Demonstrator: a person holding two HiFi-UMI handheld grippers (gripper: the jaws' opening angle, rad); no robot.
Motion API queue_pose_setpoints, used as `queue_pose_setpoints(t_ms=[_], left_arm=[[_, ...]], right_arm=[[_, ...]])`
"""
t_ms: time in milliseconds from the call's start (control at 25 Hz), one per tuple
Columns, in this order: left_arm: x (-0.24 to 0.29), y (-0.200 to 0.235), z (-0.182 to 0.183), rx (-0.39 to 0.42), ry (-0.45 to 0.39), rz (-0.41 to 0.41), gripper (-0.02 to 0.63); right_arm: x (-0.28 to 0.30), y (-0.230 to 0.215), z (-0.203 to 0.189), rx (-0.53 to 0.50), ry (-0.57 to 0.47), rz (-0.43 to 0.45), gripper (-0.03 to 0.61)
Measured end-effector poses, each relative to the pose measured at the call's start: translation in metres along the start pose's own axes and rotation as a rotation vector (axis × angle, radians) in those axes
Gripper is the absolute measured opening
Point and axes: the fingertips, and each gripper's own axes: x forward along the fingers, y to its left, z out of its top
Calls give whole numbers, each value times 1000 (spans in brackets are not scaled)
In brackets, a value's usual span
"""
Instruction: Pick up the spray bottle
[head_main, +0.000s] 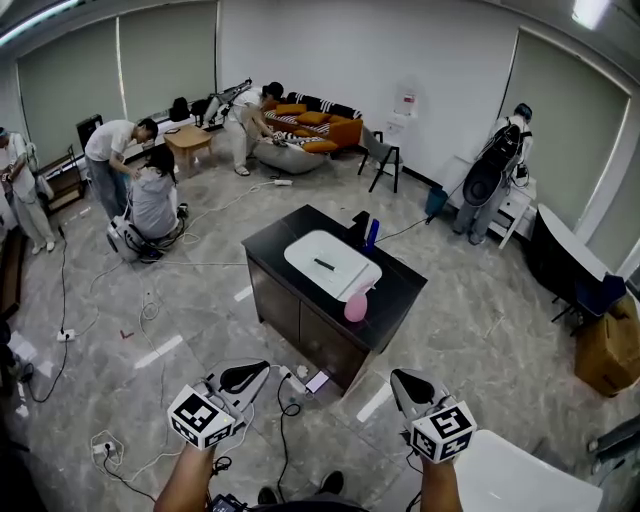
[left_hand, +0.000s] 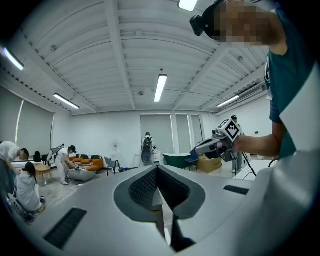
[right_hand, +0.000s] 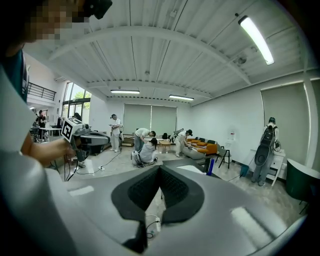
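A pink spray bottle (head_main: 356, 303) stands at the near edge of a black cabinet (head_main: 400, 290) in the middle of the room, beside a white tray (head_main: 325, 262). A blue bottle (head_main: 371, 235) stands at the cabinet's far side and also shows in the right gripper view (right_hand: 210, 166). My left gripper (head_main: 262, 369) and right gripper (head_main: 399, 378) are held low in the head view, well short of the cabinet, both pointing toward it. Each is shut with nothing between its pads: left gripper (left_hand: 157, 167), right gripper (right_hand: 160, 169). The pink bottle is hidden in both gripper views.
Cables and a power strip (head_main: 293, 381) lie on the floor in front of the cabinet. Several people work at the back left near an orange sofa (head_main: 318, 125). A cardboard box (head_main: 610, 350) stands at the right, and a white tabletop (head_main: 520, 480) at the bottom right.
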Motion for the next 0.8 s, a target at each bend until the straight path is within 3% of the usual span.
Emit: queue_pose_setpoints(t_ms=[800], left_arm=[[98, -2, 10, 0, 43, 136, 5]], right_arm=[[44, -120, -1, 9, -19, 136, 11]])
